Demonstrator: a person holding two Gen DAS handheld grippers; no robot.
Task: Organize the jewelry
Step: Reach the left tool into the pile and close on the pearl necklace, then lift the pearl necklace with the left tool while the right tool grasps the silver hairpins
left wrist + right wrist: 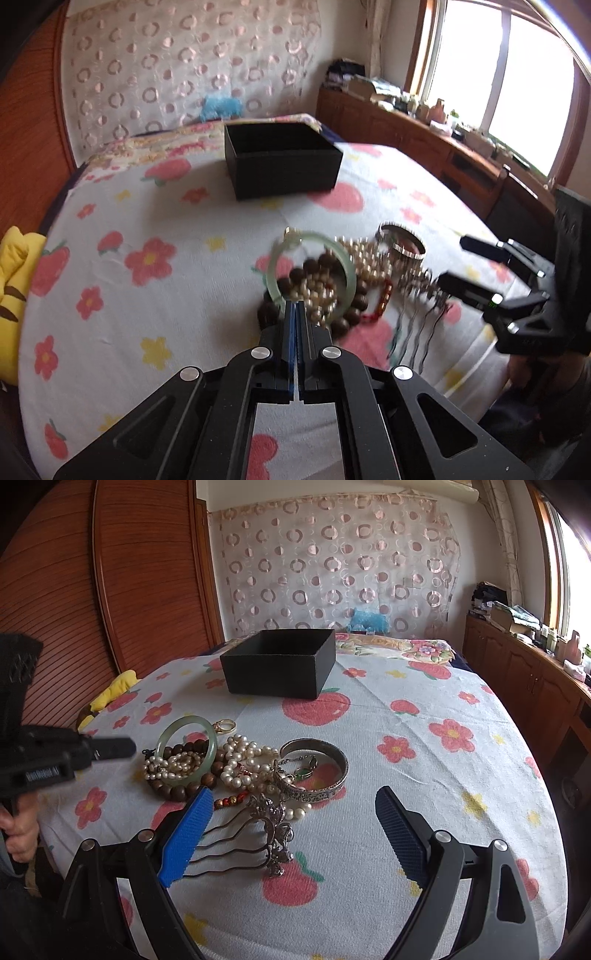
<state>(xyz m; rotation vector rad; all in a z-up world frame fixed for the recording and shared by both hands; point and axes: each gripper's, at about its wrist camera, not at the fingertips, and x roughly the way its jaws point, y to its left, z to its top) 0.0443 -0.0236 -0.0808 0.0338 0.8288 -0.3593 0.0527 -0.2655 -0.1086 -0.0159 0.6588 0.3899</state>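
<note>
A pile of jewelry lies on the flowered bed cover: a pale green jade bangle (312, 273) (186, 749), dark wooden beads (177, 792), pearl strands (240, 760), a silver cuff bangle (314, 771) (402, 242) and metal hair combs (255, 834). An open black box (282, 160) (279, 662) stands behind the pile. My left gripper (296, 304) is shut, its tips at the near rim of the jade bangle; whether they clamp the rim I cannot tell. It shows in the right wrist view (122, 747) a little left of the bangle. My right gripper (295, 801) (456, 262) is open over the combs and cuff.
A yellow plush toy (13, 295) (110, 694) lies at the bed's left edge. A wooden cabinet (424, 147) with clutter runs along the right under the window. A wooden headboard (74, 590) and a patterned curtain (332, 554) stand behind.
</note>
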